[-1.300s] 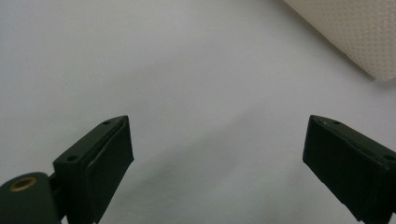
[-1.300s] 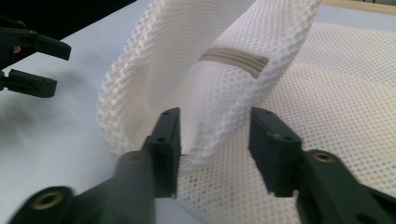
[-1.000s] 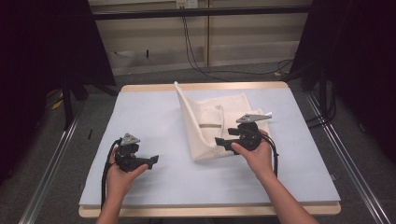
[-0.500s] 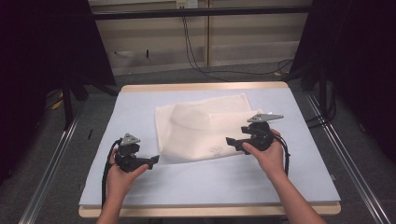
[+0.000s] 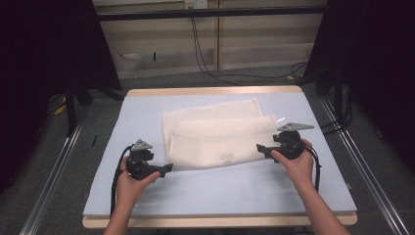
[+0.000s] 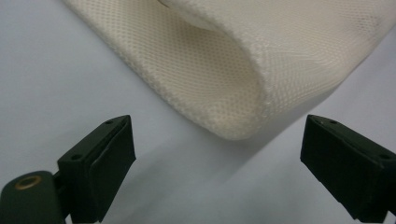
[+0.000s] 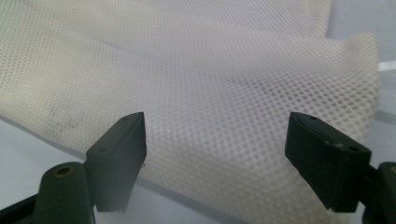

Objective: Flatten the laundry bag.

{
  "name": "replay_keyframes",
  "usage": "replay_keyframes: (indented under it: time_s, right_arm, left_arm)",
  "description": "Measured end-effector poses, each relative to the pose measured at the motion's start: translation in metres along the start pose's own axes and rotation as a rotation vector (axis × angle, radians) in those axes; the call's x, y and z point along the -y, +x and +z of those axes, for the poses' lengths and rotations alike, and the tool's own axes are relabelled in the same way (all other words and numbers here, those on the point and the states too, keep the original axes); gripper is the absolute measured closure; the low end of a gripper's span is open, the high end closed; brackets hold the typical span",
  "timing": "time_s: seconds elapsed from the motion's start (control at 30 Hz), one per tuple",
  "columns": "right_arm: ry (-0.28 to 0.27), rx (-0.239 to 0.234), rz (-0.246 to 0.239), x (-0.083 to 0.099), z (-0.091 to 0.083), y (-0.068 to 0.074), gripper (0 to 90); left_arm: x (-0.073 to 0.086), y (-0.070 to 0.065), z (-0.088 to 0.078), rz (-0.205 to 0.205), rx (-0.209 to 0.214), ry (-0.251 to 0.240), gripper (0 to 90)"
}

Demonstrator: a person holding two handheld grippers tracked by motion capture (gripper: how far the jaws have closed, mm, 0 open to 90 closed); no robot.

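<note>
From the high view, I see the mesh cloth folded flat mid-tabletop, the left gripper at its near-left corner, the right gripper at its right edge. Left gripper view: fingers wide, empty, the fold ahead. Right gripper view: fingers just opened wide, cloth between, unpinched. I'd grab both layers squarely before folding again.

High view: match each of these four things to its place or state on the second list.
1. cream mesh fabric bag
2. left hand-held gripper
3. right hand-held gripper
4. pale blue table mat

a. covers the tabletop
b. open, at the bag's right edge
c. folded, mid-table
d. open, at the bag's near left corner

Pairs: 1-c, 2-d, 3-b, 4-a
</note>
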State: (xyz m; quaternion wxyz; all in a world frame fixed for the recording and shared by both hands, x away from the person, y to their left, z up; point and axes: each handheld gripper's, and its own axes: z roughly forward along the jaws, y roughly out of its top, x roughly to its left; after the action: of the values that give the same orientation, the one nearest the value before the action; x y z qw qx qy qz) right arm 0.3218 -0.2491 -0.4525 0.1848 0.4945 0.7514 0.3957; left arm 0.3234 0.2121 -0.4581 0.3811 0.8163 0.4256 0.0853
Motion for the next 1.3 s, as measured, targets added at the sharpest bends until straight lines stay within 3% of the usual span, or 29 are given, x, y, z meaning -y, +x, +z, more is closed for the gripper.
replay_keyframes:
  time_s: [0.13,0.33,0.47,0.5,0.53,0.6,0.73,0.9,1.0,1.13,1.17,1.3]
  right_arm:
    - [-0.007,0.027,0.004,0.005,-0.004,-0.008,21.7]
    - [-0.037,0.061,0.022,0.009,-0.013,-0.019,27.0]
    - [-0.042,0.084,0.046,0.015,-0.02,-0.029,28.1]
    - [-0.031,0.098,0.062,0.019,-0.021,-0.034,28.5]
    - [-0.031,0.098,0.062,0.019,-0.021,-0.034,28.5]
    - [-0.024,0.104,0.08,0.023,-0.021,-0.039,28.5]
    - [-0.007,0.103,0.089,0.029,-0.019,-0.045,31.5]
    - [0.008,0.073,0.09,0.031,-0.015,-0.046,40.2]
    - [0.0,0.039,0.082,0.03,-0.012,-0.046,53.0]
    - [-0.003,0.018,0.089,0.029,-0.008,-0.044,52.8]
    - [-0.005,0.014,0.096,0.028,-0.008,-0.044,51.8]
    - [-0.025,0.041,0.11,0.022,-0.008,-0.049,48.9]
  left_arm:
    - [-0.004,-0.004,0.003,-0.003,0.037,-0.038,18.7]
    - [-0.012,-0.007,0.009,-0.008,0.068,-0.057,34.1]
    - [-0.015,-0.006,0.014,-0.029,0.095,-0.042,47.5]
    - [-0.016,-0.005,0.015,-0.03,0.102,-0.04,57.8]
    - [-0.016,-0.005,0.016,-0.04,0.11,-0.034,57.8]
    - [-0.016,-0.005,0.018,-0.044,0.13,-0.023,68.1]
    - [-0.018,-0.006,0.022,-0.042,0.12,-0.003,81.7]
    - [-0.021,0.005,0.026,-0.06,0.088,0.012,84.6]
    - [-0.023,0.013,0.029,-0.07,0.076,0.011,84.7]
    - [-0.031,0.025,0.035,-0.06,0.035,0.019,84.6]
    - [-0.033,0.027,0.036,-0.051,0.029,0.044,84.6]
    - [-0.039,0.027,0.04,-0.053,0.018,0.078,84.5]
